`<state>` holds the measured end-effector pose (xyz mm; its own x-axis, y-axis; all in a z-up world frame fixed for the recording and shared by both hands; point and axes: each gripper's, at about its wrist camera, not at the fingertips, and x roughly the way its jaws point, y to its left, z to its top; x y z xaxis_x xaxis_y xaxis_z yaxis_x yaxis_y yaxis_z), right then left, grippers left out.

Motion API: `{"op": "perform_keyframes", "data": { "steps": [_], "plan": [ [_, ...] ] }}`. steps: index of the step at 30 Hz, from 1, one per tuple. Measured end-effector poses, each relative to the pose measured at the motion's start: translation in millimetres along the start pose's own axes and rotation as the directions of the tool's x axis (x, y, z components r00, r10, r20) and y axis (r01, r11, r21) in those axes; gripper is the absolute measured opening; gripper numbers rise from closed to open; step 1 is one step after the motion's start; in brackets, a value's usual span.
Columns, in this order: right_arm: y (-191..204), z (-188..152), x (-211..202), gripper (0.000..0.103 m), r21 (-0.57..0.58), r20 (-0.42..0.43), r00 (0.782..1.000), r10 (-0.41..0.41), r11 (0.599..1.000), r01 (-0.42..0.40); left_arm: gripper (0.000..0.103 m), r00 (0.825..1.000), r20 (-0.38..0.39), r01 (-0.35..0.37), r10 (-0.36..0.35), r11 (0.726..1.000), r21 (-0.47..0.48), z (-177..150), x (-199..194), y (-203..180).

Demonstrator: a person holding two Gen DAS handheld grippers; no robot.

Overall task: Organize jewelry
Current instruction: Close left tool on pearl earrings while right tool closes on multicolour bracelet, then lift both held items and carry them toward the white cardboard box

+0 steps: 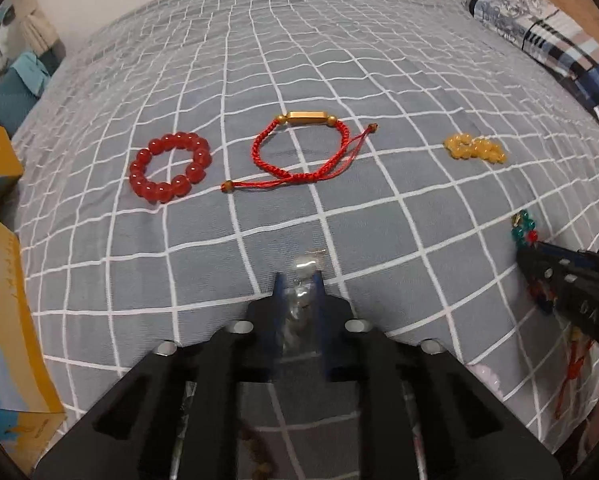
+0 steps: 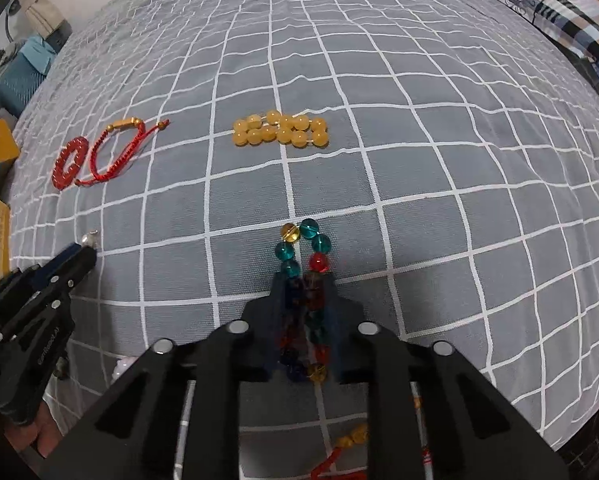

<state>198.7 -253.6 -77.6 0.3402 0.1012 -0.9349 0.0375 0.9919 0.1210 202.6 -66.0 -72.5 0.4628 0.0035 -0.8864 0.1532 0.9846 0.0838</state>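
While clamped, multicoloured bracelet [image 2: 305, 276] between right tongs [image 2: 304, 280]

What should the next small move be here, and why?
Probably lift both grippers slightly. The left gripper is shut on a clear bead bracelet, the right gripper on a multicoloured bead bracelet; both still touch the bedspread, and three bracelets already lie farther up it.

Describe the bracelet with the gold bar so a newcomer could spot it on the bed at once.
Start at the grey checked bedspread and find the row of bracelets laid out mid-bed. The red cord bracelet lies in the middle, between the red bead bracelet and the yellow bead bracelet. It alone is braided cord, with a gold bar and loose tails.
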Motion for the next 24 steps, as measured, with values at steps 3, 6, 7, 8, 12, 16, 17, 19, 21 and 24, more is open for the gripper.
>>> {"op": "perform_keyframes", "data": {
  "steps": [3, 6, 7, 8, 12, 16, 17, 19, 21, 24],
  "plan": [
    [-0.6, -0.5, -3.1, 0.011, -0.005, 0.011, 1.000, 0.006, 1.000, -0.006, 0.011, 1.000, 0.001, 0.016, -0.016, 1.000, -0.010, 0.2, -1.0, 4.1],
    [2.0, -0.1, -4.2, 0.011, -0.010, 0.023, 1.000, 0.003, 1.000, -0.003, 0.011, 1.000, 0.002, 0.024, -0.024, 1.000, -0.015, 0.5, -1.7, 5.8],
    [2.0, -0.3, -5.2, 0.011, -0.011, 0.028, 1.000, 0.003, 1.000, -0.003, 0.011, 1.000, 0.004, 0.026, -0.026, 1.000, -0.016, 1.0, -2.0, 6.8],
    [3.6, -0.1, -5.8, 0.010, -0.012, 0.033, 0.999, 0.003, 1.000, -0.003, 0.011, 1.000, 0.006, 0.031, -0.031, 0.999, -0.019, 1.2, -3.1, 7.5],
    [3.8, -0.3, -11.4, 0.009, -0.016, 0.058, 0.998, 0.009, 1.000, -0.008, 0.011, 0.999, 0.017, 0.037, -0.036, 0.999, -0.023, -0.6, -7.4, 9.5],
    [1.7, -2.5, -16.1, 0.009, -0.014, 0.076, 0.997, 0.006, 1.000, -0.004, 0.011, 0.999, 0.028, 0.044, -0.043, 0.999, -0.026, -0.9, -12.0, 10.7],
    [1.3, -2.4, -17.3, 0.009, -0.015, 0.083, 0.996, 0.005, 1.000, -0.004, 0.011, 0.998, 0.031, 0.047, -0.046, 0.998, -0.028, -1.0, -13.5, 10.8],
    [2.0, -2.6, -22.0, 0.009, -0.020, 0.108, 0.994, 0.002, 1.000, 0.001, 0.011, 0.998, 0.037, 0.051, -0.050, 0.998, -0.030, -0.3, -16.3, 11.0],
    [1.5, -2.2, -25.8, 0.009, -0.024, 0.128, 0.992, 0.000, 1.000, 0.003, 0.011, 0.997, 0.046, 0.056, -0.055, 0.998, -0.032, 0.1, -20.0, 11.3],
    [2.2, -1.1, -30.0, 0.009, -0.029, 0.154, 0.988, -0.002, 1.000, 0.006, 0.011, 0.996, 0.060, 0.061, -0.058, 0.998, -0.036, 1.4, -25.2, 12.5]
  ]
}}
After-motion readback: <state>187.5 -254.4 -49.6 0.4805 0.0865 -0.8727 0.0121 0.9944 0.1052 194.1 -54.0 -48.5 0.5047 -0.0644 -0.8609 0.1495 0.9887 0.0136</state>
